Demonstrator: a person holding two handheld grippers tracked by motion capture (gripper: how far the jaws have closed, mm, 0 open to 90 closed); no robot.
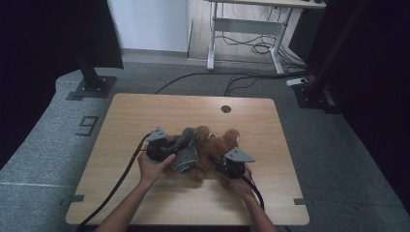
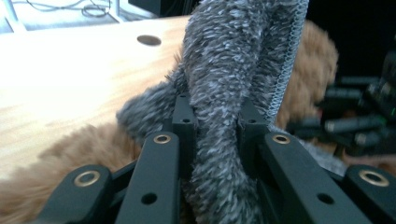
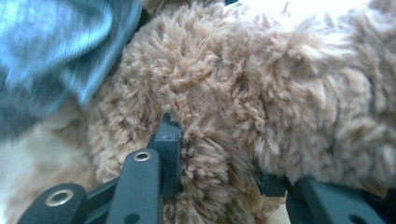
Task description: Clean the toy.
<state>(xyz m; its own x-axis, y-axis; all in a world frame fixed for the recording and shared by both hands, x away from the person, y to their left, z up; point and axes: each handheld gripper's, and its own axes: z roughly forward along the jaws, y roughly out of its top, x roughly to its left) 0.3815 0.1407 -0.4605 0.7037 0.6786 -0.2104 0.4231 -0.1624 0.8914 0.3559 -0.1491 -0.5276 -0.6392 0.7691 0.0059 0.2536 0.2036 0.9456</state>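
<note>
A brown plush toy (image 1: 217,147) lies mid-table with a grey fuzzy garment (image 1: 186,150) at its left side. My left gripper (image 1: 167,147) is at the garment's left edge. In the left gripper view a thick fold of the grey garment (image 2: 224,93) is pinched between the jaws of the left gripper (image 2: 215,121), with brown fur (image 2: 308,79) behind it. My right gripper (image 1: 225,166) is at the toy's near right. In the right gripper view the right gripper (image 3: 217,158) is shut on a tuft of the plush toy (image 3: 243,84), and the grey garment (image 3: 56,51) shows at upper left.
The wooden table (image 1: 145,111) has a round cable hole (image 1: 226,108) near its far edge. Black stand bases (image 1: 92,87) sit on the carpet beyond the table's far corners. Cables (image 1: 241,79) trail on the floor before a white desk frame (image 1: 246,29).
</note>
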